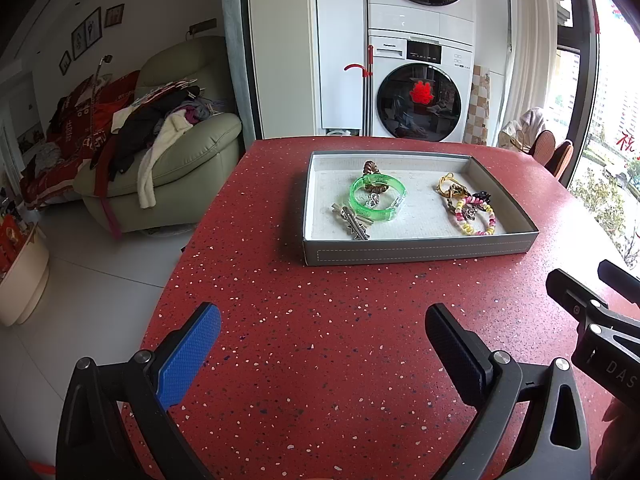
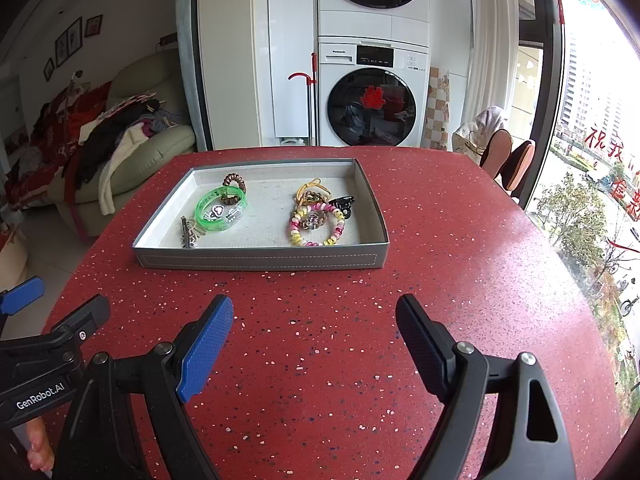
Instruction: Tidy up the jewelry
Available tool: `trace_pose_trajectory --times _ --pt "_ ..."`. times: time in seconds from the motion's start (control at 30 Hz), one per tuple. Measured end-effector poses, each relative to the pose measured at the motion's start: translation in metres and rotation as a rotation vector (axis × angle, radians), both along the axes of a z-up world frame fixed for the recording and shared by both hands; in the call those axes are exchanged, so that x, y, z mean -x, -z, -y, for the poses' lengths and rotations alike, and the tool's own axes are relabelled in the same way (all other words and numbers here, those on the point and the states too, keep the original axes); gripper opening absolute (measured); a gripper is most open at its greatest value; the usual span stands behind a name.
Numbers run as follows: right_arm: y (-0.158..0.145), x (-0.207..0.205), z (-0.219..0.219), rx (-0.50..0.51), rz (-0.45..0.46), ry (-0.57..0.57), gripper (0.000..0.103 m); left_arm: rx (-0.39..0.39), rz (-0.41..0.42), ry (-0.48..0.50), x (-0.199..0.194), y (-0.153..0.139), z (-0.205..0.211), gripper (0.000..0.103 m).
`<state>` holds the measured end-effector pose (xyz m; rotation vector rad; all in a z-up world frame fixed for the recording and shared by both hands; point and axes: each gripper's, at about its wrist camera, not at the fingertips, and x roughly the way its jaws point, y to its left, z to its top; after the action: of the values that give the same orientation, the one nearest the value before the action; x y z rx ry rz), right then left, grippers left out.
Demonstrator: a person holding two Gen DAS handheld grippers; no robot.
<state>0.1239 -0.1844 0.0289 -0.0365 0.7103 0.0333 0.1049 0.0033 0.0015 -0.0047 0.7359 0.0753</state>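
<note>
On the red speckled table (image 2: pixel 440 240) I see a grey tray (image 2: pixel 260 261) holding a green bangle (image 2: pixel 204 210) and beaded bracelet (image 2: pixel 298 236). My left gripper (image 1: pixel 322 332) and right gripper (image 2: pixel 314 320) hover short of it, angled downward, jaws wide, empty.

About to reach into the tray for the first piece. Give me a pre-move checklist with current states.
1. Left gripper open and empty: ok.
2. Right gripper open and empty: ok.
3. Red table between the grippers and the grey tray free of obstacles: ok.
4. Green bangle free to lift alone: not ok, it overlaps a brown coil tie.
5. Pink and yellow bead bracelet untangled from neighbouring pieces: cannot tell.
</note>
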Motion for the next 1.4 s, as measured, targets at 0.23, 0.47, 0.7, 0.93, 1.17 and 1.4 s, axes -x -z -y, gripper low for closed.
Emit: trace_pose_trajectory --times 0.23,0.47,0.7,0.93,1.17,1.4 --pt "0.0002 0.0000 0.0005 0.000 0.001 0.001 0.086 0.000 0.000 0.001 0.0001 -0.0004 0.0005 0.103" --pt "0.0002 0.0001 0.0006 0.000 0.002 0.000 0.086 0.000 -0.001 -0.002 0.0001 -0.0009 0.0008 0.103" --pt "0.0003 0.0000 0.0011 0.000 0.001 0.000 0.086 -0.001 0.000 -0.002 0.0000 -0.0012 0.0012 0.103" --pt "0.0004 0.0002 0.0008 -0.002 0.001 0.000 0.086 -0.001 -0.001 -0.001 0.0000 -0.0012 0.0012 0.103" --pt "0.0002 0.0000 0.0000 -0.003 0.000 0.001 0.086 0.001 -0.001 -0.002 -0.0002 -0.0027 0.0000 0.103" --pt "0.0004 -0.0001 0.0005 -0.002 0.000 0.001 0.086 0.000 -0.001 0.000 -0.0003 -0.0031 -0.0003 0.103"
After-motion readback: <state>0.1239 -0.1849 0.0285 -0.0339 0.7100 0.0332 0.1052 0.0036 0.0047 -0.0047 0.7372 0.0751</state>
